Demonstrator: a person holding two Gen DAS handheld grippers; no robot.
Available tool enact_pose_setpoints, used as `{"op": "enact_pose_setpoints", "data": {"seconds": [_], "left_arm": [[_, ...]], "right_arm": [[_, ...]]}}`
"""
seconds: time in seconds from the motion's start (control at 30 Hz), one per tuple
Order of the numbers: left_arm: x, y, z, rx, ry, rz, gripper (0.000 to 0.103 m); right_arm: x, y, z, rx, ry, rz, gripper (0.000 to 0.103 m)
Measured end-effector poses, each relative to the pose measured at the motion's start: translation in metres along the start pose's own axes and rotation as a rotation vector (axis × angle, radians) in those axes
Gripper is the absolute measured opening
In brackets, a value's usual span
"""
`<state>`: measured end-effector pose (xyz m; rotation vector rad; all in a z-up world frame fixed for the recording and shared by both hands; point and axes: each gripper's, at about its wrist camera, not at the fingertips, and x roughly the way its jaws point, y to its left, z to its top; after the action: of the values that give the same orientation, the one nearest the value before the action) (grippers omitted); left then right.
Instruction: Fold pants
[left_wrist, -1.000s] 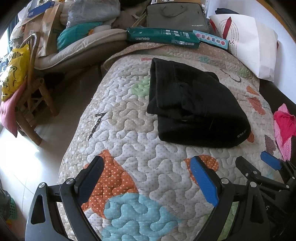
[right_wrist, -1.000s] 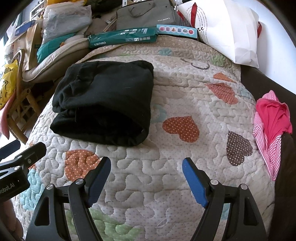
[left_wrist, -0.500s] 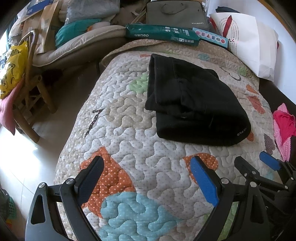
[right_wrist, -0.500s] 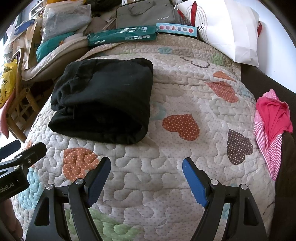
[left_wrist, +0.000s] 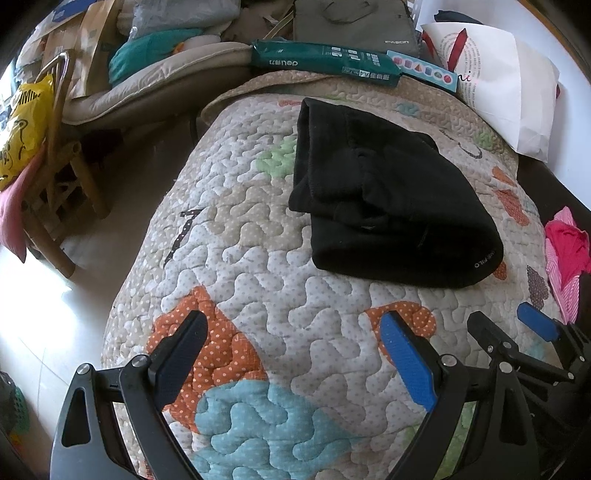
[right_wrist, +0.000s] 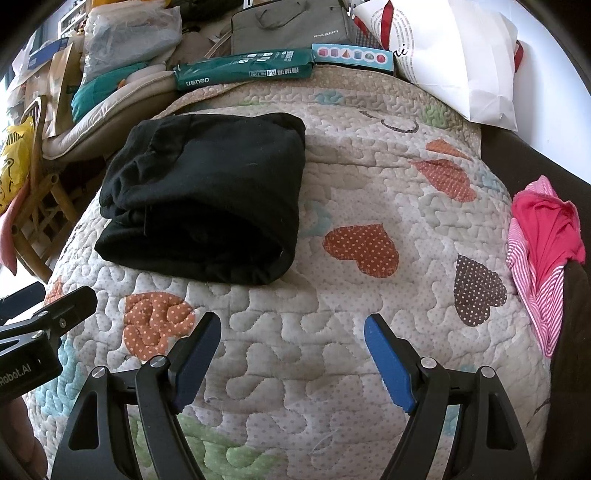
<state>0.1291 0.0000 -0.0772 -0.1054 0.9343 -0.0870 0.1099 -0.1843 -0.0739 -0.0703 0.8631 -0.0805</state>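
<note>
Black pants lie folded into a thick rectangle on a quilted bedspread with heart patches. They also show in the right wrist view, left of centre. My left gripper is open and empty, held above the quilt short of the pants. My right gripper is open and empty, also short of the pants and to their right. The right gripper shows in the left wrist view at the lower right.
A white paper bag, a green package and a grey bag line the far edge. Pink and red clothes lie at the right. A wooden chair and floor are at the left.
Both grippers have drawn back slightly from the pants. The pants have not moved and both grippers stay open.
</note>
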Motion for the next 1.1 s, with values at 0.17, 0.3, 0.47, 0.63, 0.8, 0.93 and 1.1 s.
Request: {"op": "enact_pose_setpoints", "data": {"seconds": [0.17,0.3,0.47,0.63,0.8,0.93,1.1], "left_arm": [[0.0018,0.0011,-0.0001,-0.007,0.011,-0.007,0.094],[0.002,0.001,0.0,-0.009,0.014,-0.009,0.094],[0.0035,0.0016,-0.0003,-0.014,0.022,-0.01,0.094],[0.0044,0.0026,0.0001,-0.015,0.025,-0.013,0.094],[0.0051,0.0032,-0.0008,-0.016,0.028,-0.015,0.094],[0.006,0.0032,-0.0004,-0.016,0.03,-0.016,0.094],[0.0065,0.0033,-0.0001,-0.016,0.031,-0.017,0.094]], "right_arm": [[0.0,0.0004,-0.0003,0.0,-0.001,0.0,0.084],[-0.0001,0.0006,-0.0005,0.001,0.0,-0.001,0.085],[-0.0001,0.0008,-0.0006,0.001,0.0,-0.001,0.085],[0.0,0.0008,-0.0006,0.002,0.001,-0.001,0.085],[0.0007,0.0011,-0.0009,0.001,0.001,0.0,0.085],[0.0007,0.0014,-0.0015,0.002,0.001,-0.001,0.085],[0.0013,0.0014,-0.0012,0.002,0.001,-0.001,0.085]]}}
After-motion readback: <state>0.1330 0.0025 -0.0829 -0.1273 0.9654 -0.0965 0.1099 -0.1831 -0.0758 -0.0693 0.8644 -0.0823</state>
